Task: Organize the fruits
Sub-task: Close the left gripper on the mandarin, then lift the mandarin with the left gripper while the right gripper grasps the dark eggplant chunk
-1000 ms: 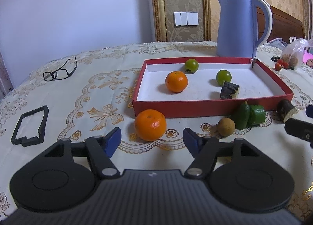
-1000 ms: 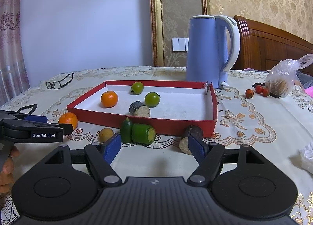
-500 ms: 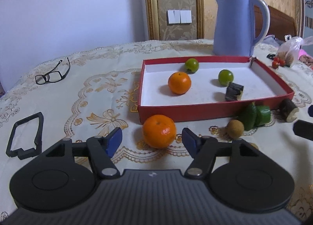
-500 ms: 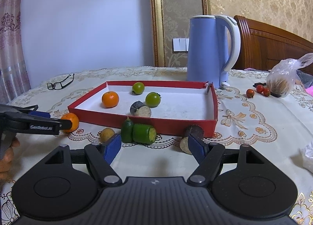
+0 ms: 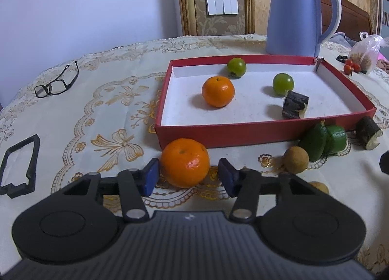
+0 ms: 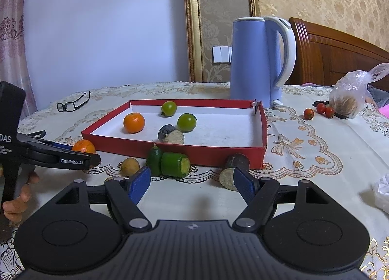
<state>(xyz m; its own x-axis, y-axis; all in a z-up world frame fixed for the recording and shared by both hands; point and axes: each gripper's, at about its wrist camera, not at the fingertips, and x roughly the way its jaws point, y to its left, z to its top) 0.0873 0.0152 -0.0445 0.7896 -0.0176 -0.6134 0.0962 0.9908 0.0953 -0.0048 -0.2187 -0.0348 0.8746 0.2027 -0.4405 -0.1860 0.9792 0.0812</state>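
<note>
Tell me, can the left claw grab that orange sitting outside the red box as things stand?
Probably yes. The left claw is open, and the orange on the tablecloth sits between its blue fingers with a gap either side. Nothing blocks it; the red box stands just behind.

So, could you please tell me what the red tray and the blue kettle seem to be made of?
Red tray: probably cardboard, matte, with thin folded walls and a torn corner. Blue kettle: likely plastic, smooth with a soft sheen, white handle.

Right gripper (image 6: 192, 181) fingers (image 6: 139, 184) spread before cucumber pieces (image 6: 170, 162) beside red tray (image 6: 175, 146).
</note>
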